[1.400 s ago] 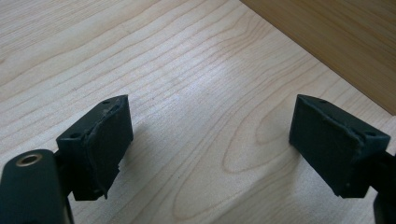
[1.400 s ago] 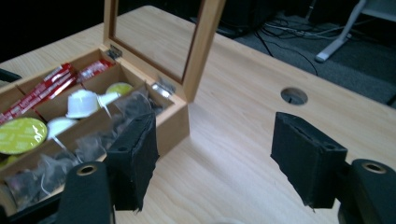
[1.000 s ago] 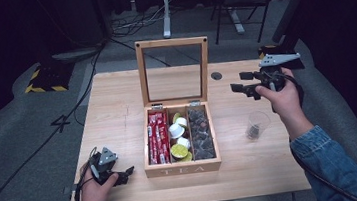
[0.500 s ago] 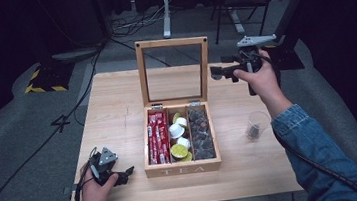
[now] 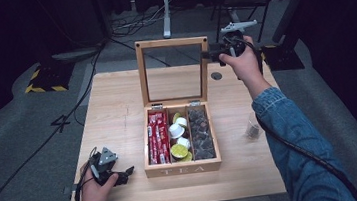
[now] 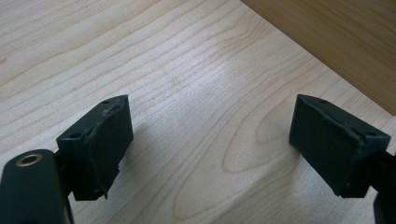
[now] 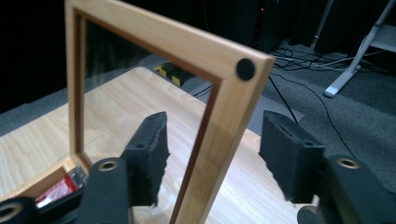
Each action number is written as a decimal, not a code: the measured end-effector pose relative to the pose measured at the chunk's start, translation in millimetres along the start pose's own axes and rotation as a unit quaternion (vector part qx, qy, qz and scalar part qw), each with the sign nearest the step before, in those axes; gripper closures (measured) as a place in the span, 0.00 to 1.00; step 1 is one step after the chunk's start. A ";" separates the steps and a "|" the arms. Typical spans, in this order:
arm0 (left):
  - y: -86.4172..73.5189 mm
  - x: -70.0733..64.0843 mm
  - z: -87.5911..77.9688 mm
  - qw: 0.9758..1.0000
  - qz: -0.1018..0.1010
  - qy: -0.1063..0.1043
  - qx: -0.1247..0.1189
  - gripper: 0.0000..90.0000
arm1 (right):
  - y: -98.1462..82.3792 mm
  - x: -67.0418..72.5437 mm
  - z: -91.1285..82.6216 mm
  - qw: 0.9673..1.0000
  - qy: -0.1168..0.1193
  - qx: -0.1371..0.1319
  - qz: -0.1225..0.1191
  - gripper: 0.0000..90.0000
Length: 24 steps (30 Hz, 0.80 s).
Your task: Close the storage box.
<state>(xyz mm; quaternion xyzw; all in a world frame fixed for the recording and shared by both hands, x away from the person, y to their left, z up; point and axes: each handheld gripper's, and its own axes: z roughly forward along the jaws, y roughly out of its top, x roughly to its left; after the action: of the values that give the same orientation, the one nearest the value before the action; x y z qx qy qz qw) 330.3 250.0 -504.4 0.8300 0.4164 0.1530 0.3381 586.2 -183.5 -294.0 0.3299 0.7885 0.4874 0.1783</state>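
A wooden tea box (image 5: 183, 169) stands mid-table with its glass-paned lid (image 5: 170, 43) upright. Red packets (image 5: 157, 138) fill its left compartment, capsules (image 5: 178, 140) the middle, dark tea bags (image 5: 201, 134) the right. My right gripper (image 5: 209, 54) is open at the lid's upper right corner. In the right gripper view the lid frame (image 7: 187, 44) stands between the two jaws of that gripper (image 7: 217, 140), and neither jaw touches it. My left gripper (image 5: 126, 174) rests open on the table front left of the box. Its jaws (image 6: 210, 135) hold nothing, with the box wall (image 6: 336, 32) beyond.
The light wooden table (image 5: 116, 102) has bare room left of the box. A small clear sachet (image 5: 252, 130) lies right of the box beside the right sleeve. A dark round hole (image 5: 216, 76) sits behind the lid. Cables and stands cross the floor beyond.
My right gripper has moved left and away from me, from the table's right side to the lid's upper right corner. The left gripper has stayed still.
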 end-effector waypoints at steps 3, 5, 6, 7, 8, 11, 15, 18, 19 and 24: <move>0.0 -0.1 0.0 1.000 -0.001 0.000 0.000 0.15 | 1.0 -4.6 6.5 1.000 -0.004 0.003 0.009 0.55; 0.0 -0.1 0.0 1.000 -0.001 0.000 0.000 0.15 | 2.5 -6.2 10.2 1.000 0.000 0.003 0.012 0.57; 0.0 -0.1 0.0 1.000 -0.001 0.000 0.000 0.15 | 3.7 -6.3 11.7 1.000 0.002 0.002 0.014 0.59; 0.0 -0.1 0.0 1.000 0.000 0.000 0.000 0.15 | 5.3 -5.5 13.3 1.000 0.004 -0.001 0.014 0.61; 0.0 0.2 -0.1 1.000 0.001 0.000 0.001 0.15 | 6.5 -4.8 14.1 1.000 0.005 -0.002 0.012 0.61; 0.1 0.3 -0.1 1.000 0.002 0.000 0.001 0.15 | 9.7 -1.1 15.5 1.000 -0.013 0.008 -0.002 0.66; 0.3 0.9 -0.1 1.000 0.005 -0.001 0.001 0.15 | 10.9 1.3 9.8 1.000 -0.010 0.006 0.000 0.68; 0.4 1.2 0.1 1.000 0.007 -0.001 0.001 0.15 | 11.3 3.9 4.8 1.000 -0.007 0.003 -0.004 0.68; 0.4 1.1 0.1 1.000 0.006 -0.001 0.001 0.15 | 11.1 4.9 2.5 1.000 -0.004 0.002 -0.005 0.68; 0.5 1.2 0.1 1.000 0.007 -0.001 0.001 0.15 | 10.2 12.1 -11.1 1.000 0.005 0.001 -0.022 0.71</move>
<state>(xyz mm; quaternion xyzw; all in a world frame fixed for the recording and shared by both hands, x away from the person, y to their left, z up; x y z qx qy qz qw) 331.4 250.7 -504.2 0.8335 0.4100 0.1542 0.3367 574.3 -179.2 -279.4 0.3101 0.7969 0.4844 0.1846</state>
